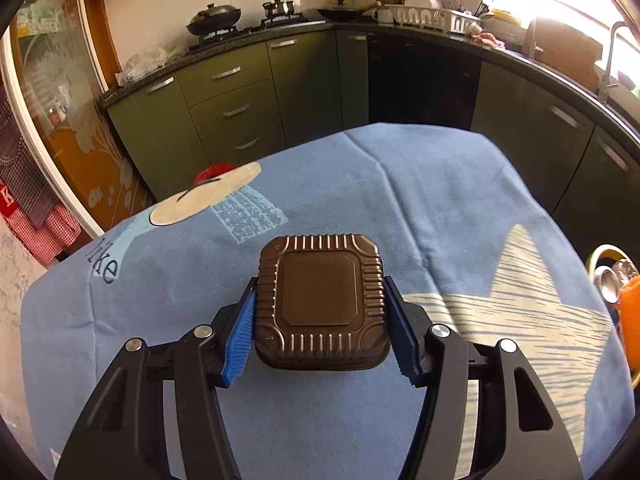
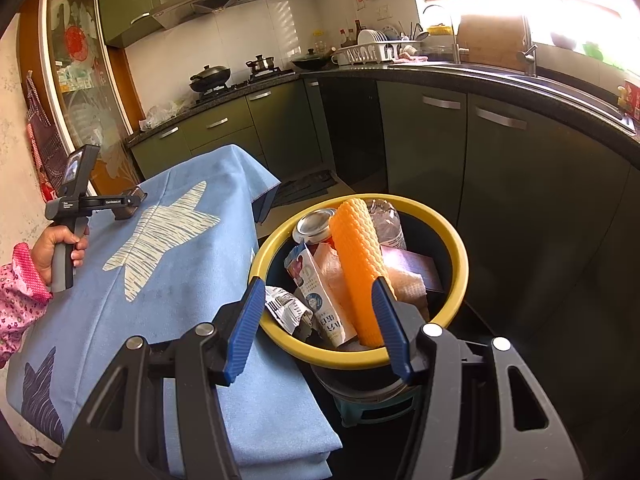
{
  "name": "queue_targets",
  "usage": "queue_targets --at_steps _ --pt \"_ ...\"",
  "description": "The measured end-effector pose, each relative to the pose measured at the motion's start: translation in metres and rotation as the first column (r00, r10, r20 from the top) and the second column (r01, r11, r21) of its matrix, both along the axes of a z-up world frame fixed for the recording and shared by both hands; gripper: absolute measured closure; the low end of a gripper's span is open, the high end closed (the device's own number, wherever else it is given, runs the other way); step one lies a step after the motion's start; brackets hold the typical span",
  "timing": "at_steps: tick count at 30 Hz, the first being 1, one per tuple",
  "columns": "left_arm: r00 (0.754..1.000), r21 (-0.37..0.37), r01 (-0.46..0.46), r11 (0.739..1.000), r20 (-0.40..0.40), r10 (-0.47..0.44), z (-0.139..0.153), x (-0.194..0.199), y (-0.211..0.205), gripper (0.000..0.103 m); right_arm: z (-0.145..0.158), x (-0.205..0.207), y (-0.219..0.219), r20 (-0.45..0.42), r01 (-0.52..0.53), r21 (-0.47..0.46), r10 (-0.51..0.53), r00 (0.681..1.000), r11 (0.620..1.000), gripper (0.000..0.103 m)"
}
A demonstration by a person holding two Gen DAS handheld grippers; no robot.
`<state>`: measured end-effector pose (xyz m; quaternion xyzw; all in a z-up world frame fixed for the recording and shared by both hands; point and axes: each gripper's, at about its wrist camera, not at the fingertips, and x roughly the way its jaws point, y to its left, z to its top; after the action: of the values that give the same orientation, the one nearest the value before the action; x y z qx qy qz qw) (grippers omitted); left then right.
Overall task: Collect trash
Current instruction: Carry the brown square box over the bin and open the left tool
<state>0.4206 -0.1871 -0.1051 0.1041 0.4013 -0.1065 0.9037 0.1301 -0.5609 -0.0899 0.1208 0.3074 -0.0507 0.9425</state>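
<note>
On the blue tablecloth [image 1: 400,184] the upturned brown foil tray [image 1: 320,300] sits between the left gripper [image 1: 320,336]'s half-closed pads, which seem to touch its ribbed sides; light, easily crushed, best squeezed gently there.

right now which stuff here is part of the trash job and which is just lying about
Part of the job:
- brown ribbed container, between the left gripper pads
- yellow-rimmed bin, already holding an orange roll, a carton and a can

Just lying about:
- blue tablecloth
- wok
- dish rack
</note>
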Motion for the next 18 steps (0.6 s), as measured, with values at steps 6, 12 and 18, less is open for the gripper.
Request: queue_targets --at_steps 6,12,18 --pt "0.990 -0.034 0.135 0.990 0.049 -0.133 0.049 -0.064 -0.021 0.044 0.010 -0.015 -0.016 0.027 0.079 -0.017 -0.078 0.997 0.997 0.050" --pt "0.937 -0.071 0.346 0.935 0.070 -0.342 0.092 -0.136 -0.085 0.044 0.018 -0.041 -0.043 0.056 0.176 -0.008 -0.175 0.983 0.984 0.049" --pt "0.849 -0.100 0.527 0.844 0.010 -0.529 0.095 -0.184 -0.167 0.044 0.020 -0.058 -0.057 0.073 0.204 -0.001 -0.203 0.976 0.979 0.048"
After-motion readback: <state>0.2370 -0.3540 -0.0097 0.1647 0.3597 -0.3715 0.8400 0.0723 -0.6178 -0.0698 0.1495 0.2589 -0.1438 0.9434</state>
